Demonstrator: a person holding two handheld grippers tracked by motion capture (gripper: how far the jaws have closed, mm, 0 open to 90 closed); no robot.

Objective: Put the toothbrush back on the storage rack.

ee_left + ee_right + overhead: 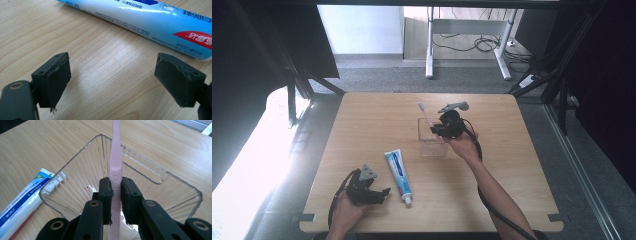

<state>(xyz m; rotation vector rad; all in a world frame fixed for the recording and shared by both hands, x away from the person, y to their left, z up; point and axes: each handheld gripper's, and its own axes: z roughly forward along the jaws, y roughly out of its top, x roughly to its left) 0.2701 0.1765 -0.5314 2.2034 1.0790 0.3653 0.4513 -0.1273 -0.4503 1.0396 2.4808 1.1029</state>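
A pink toothbrush point(115, 167) stands inside a clear ribbed plastic cup point(82, 167), its white head point(421, 106) sticking up above the cup point(432, 145) in the high view. My right gripper point(116, 195) is shut on the toothbrush handle, just over the cup's rim; in the high view the right gripper point(437, 130) sits at the cup's right side. A blue and white toothpaste tube point(399, 176) lies flat on the table left of the cup. My left gripper point(382, 195) rests low at the table's front, open, beside the tube point(155, 22) with nothing between its pads point(58, 80).
The wooden table point(362, 120) has bare room on its left and right sides. Black frame struts point(292, 75) stand at the back corners. A white desk leg point(430, 50) and cables lie on the floor beyond.
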